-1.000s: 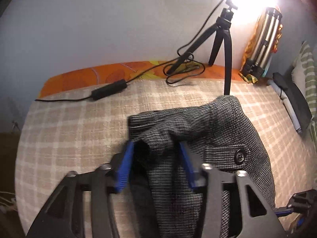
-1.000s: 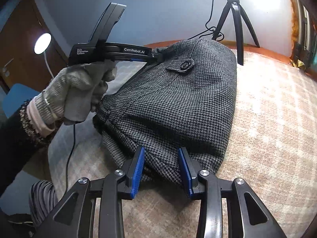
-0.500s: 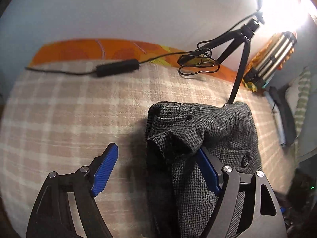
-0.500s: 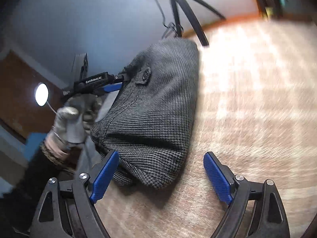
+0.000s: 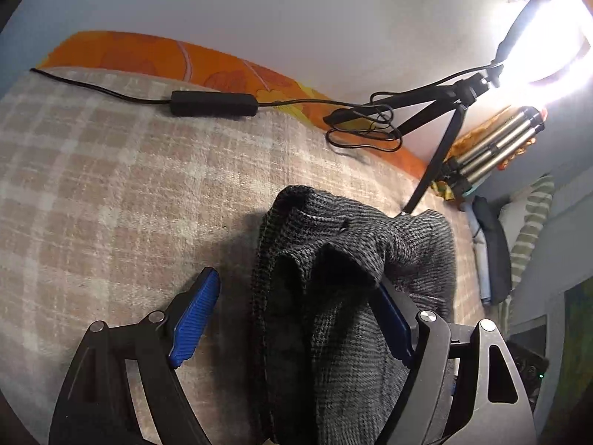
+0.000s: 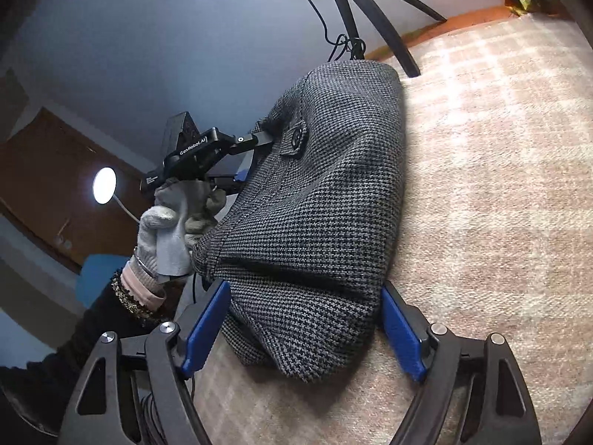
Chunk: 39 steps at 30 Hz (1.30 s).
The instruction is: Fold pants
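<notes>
The grey houndstooth pants [image 6: 326,193] lie folded in a thick bundle on the checked bed cover [image 6: 500,185]. A buttoned pocket flap shows on top. My right gripper [image 6: 304,322] is open, its blue pads on either side of the bundle's near end. My left gripper [image 5: 292,319] is open at the other end; a bunched fold of the pants [image 5: 344,285] lies between its jaws and drapes over the right pad. The left gripper also shows in the right wrist view [image 6: 237,163], held by a gloved hand at the pants' left edge.
A black tripod [image 5: 444,122] with a bright lamp stands at the bed's far edge, its cable and inline box [image 5: 213,103] lying across the cover. An orange sheet edge [image 5: 155,59] runs along the wall. A folded tripod [image 5: 496,148] and striped fabric [image 5: 530,222] lie at the right.
Both grippers have opened wide and let go of the pants. The bundle now rests on the bed, and both grippers have shifted slightly around it.
</notes>
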Available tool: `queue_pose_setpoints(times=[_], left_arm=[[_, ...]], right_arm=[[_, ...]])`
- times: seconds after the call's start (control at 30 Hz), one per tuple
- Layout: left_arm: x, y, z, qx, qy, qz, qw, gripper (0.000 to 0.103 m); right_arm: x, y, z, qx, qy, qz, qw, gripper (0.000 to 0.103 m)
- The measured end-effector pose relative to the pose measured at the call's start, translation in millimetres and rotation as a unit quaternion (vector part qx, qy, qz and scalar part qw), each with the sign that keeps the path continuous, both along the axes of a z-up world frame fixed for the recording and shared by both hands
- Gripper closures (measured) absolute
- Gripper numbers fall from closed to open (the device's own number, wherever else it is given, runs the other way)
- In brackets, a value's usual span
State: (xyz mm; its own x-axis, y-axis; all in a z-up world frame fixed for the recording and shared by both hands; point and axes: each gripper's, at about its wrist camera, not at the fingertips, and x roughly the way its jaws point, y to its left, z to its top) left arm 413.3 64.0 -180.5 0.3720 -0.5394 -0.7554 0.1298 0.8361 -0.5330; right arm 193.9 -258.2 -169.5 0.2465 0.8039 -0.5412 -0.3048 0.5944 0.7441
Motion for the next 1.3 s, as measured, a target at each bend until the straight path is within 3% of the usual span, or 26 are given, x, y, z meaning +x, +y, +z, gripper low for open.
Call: queue_pose_setpoints(times=[0.2, 0.3, 0.43, 0.5, 0.57, 0.67, 0.9, 1.3], left_arm=[[2.3, -17.0, -0.1, 0.034, -0.034, 0.003, 0.9988, 0.022], [0.9, -21.0, -2.3, 0.017, -0.030, -0.012, 0.9993, 0.057], [-3.9, -23.2, 2.6, 0.029, -0.047, -0.008, 0.9984, 0.067], [-4.9, -20.3, 4.4, 0.022, -0.048, -0.004, 0.9986, 0.070], [-6.9, -19.5, 7.9, 0.021, -0.053, 0.001, 0.9984, 0.072], [-13.2, -21.9, 18.1, 0.032, -0.070, 0.000, 0.9970, 0.074], [-29.4, -28.9, 43.5, 0.047, -0.103, -0.008, 0.9936, 0.078], [-58.3, -35.4, 81.5, 0.035, -0.138, -0.010, 0.9898, 0.080]], right_arm=[[2.7, 8.3, 0.2, -0.006, 0.000, -0.002, 1.000, 0.031], [1.6, 10.6, 1.9, -0.004, -0.001, -0.002, 1.000, 0.031], [2.7, 14.5, 4.6, 0.005, 0.001, 0.000, 1.000, 0.035], [4.9, 15.2, 1.0, 0.008, 0.012, -0.004, 1.000, 0.069], [8.2, 16.0, -6.7, 0.019, 0.037, -0.003, 0.999, 0.076], [8.1, 17.9, 0.1, 0.011, 0.021, -0.008, 1.000, 0.086], [7.0, 18.2, 24.4, -0.008, -0.021, -0.016, 1.000, 0.091], [3.7, 15.4, 66.1, -0.037, -0.083, -0.019, 0.996, 0.093]])
